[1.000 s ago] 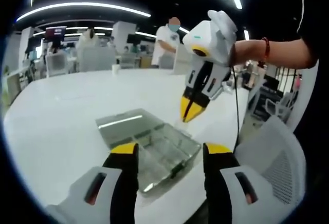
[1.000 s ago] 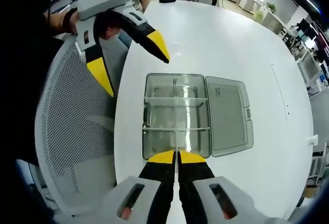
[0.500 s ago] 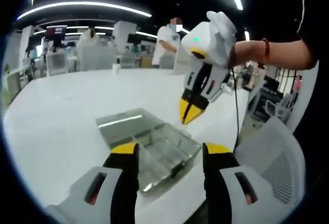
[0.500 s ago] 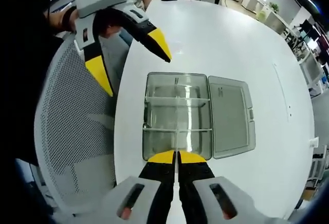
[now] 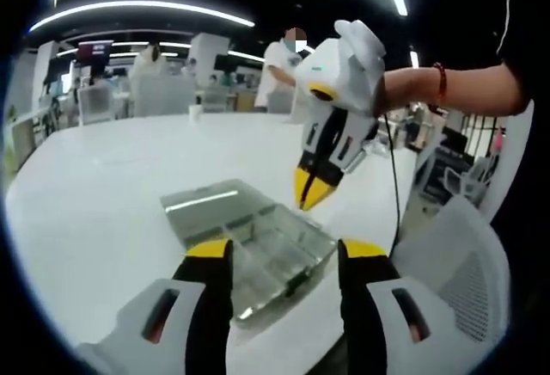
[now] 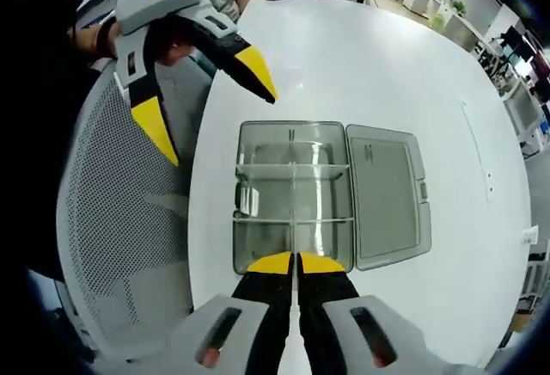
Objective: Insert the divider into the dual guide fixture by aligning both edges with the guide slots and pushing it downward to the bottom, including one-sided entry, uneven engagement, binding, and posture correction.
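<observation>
A clear plastic box (image 6: 293, 194) is seen lying on a white table (image 6: 369, 74), with its hinged lid (image 6: 384, 194) folded flat open beside it. In the right gripper view the box is looked down upon from above. Two clear cross walls (image 6: 293, 169) are seen spanning its width, and a thin clear divider (image 6: 293, 220) is seen running lengthwise down the middle, so that the inside is split into compartments. No loose contents can be made out in any of them.

The right gripper (image 6: 295, 262) is held over the near edge of the box, its yellow-tipped jaws pressed together on the near end of the thin divider, which passes up between them. In the left gripper view the same gripper (image 5: 310, 193) is seen pointing downward at the far side of the box (image 5: 266, 250), held by a person's hand (image 5: 391, 91).

The left gripper (image 5: 284, 250) is held with its jaws spread wide apart and nothing between them; in the right gripper view it (image 6: 202, 87) is seen poised beyond the box's far left corner, above a white mesh chair (image 6: 112, 246).
</observation>
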Tool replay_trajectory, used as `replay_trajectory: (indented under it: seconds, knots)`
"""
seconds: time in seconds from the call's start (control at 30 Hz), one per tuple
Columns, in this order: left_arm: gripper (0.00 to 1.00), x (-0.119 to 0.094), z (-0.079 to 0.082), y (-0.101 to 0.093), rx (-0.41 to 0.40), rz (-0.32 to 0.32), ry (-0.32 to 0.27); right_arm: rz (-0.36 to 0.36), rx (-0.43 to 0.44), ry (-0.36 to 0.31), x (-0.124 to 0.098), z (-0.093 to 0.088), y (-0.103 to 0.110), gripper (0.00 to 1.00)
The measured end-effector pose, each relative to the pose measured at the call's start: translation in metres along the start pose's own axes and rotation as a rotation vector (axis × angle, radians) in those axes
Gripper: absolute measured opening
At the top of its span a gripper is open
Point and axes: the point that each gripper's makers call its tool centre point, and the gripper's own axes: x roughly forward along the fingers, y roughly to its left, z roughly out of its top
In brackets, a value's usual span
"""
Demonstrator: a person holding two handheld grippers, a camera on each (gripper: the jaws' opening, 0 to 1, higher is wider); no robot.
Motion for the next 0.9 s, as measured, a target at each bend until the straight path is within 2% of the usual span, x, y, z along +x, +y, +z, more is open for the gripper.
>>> replay_trajectory:
  seconds: [0.23,0.9]
  knots:
    - [0.47,0.0,0.001,0.0,0.0,0.003,-0.003,0.01,0.019,0.002,0.004,-0.003,0.0,0.0]
    - [0.47,0.002,0.0,0.002,-0.002,0.01,0.006,0.017,0.001,0.024,0.022,-0.011,0.001,0.0]
